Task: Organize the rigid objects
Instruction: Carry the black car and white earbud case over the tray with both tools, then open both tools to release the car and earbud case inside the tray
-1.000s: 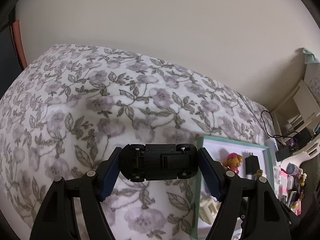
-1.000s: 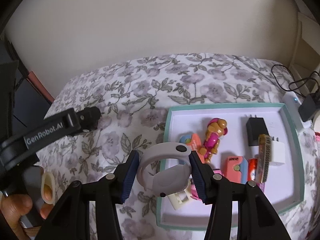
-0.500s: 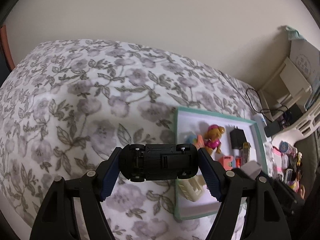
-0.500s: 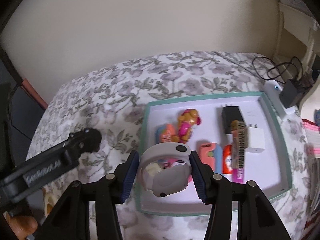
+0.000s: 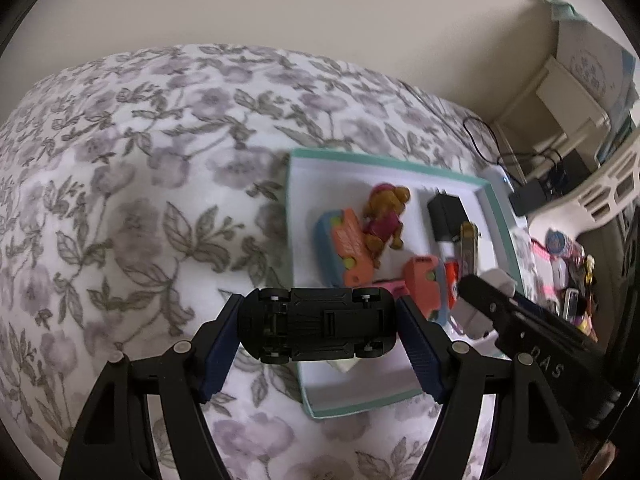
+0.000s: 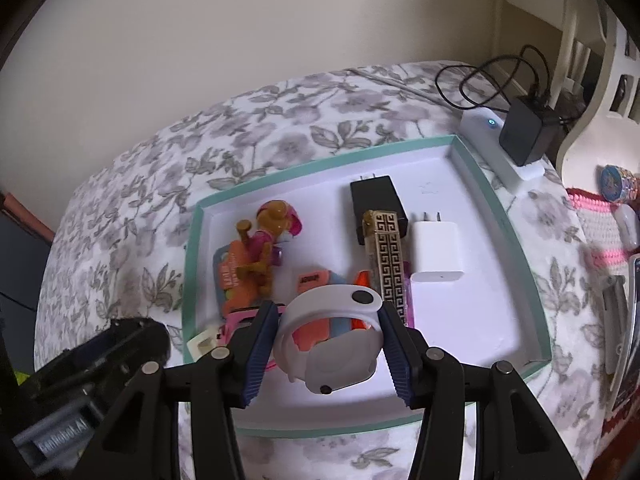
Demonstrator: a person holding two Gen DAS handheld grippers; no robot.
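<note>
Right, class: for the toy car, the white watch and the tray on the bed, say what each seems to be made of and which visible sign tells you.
Toy car: hard black plastic, matt, with crisp moulded underside ribs. White watch: strap probably soft rubber or silicone, smooth, curving in a loop. Tray: likely card, with thin folded walls, teal edge and matt white inside.

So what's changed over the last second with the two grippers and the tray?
Both grippers have moved in toward the tray. The right gripper, carrying the white watch, now hangs over the tray's near part instead of its left edge. The left gripper, holding the black toy car, has swung right to the tray's left edge. Nothing was let go. The things in the tray lie as before.
</note>
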